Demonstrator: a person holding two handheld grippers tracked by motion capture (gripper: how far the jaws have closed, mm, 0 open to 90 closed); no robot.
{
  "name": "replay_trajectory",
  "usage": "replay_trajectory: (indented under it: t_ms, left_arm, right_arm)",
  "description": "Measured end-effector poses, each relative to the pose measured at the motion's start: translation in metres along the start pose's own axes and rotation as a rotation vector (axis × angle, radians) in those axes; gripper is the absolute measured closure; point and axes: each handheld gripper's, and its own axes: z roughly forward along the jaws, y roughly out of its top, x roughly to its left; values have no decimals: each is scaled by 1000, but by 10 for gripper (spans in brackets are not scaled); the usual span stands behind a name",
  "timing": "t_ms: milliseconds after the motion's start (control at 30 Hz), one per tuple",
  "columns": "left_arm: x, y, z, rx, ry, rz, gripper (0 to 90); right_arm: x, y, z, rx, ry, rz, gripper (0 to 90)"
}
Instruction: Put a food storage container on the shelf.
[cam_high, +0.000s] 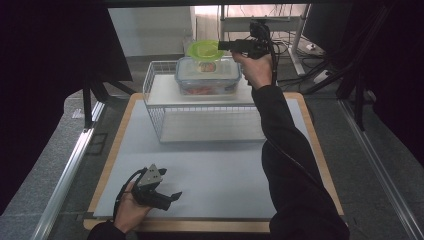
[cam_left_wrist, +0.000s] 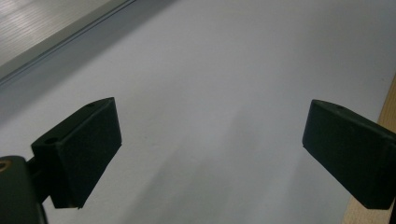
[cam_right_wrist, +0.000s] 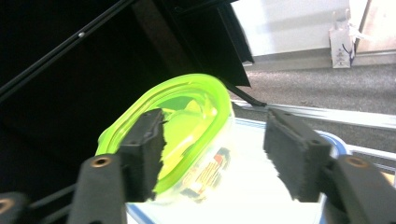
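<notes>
1. The right claw (cam_high: 223, 45) stands spread around the green tub (cam_right_wrist: 180, 126), which sits on the clear box (cam_high: 207, 75) atop the wire rack (cam_high: 155, 102); its pads do not press, so the tub could slide off the smooth lid.
2. Pulling back carelessly could catch the tub's rim and tip it.
3. The left claw (cam_high: 172, 196) rests spread and empty over the table (cam_left_wrist: 224, 84); no risk there.

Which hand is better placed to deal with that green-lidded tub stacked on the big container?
Right. The right claw is up at the green-lidded tub on the big container, jaws open either side of the tub. The left claw rests open near the table's front edge, far away.
</notes>
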Motion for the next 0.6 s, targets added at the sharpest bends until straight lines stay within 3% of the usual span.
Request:
replay_trajectory:
  t_ms: [167,300,333,467,600]
  left_arm:
    - [0,0,0,1,1,2,45]
    - [0,0,0,1,2,4,45]
    - [0,0,0,1,2,4,45]
    - [-1,0,1,3,3,6,44]
    - [-1,0,1,0,7,9,42]
  right_arm:
    - [3,-4,-8,10,22,-59,251]
    - [8,-13,-18,22,11,-162,146]
    - [8,-13,-18,22,11,-162,146]
    - [12,-26,-30,25,14,-247,92]
    - [14,-39,-39,27,20,-296,62]
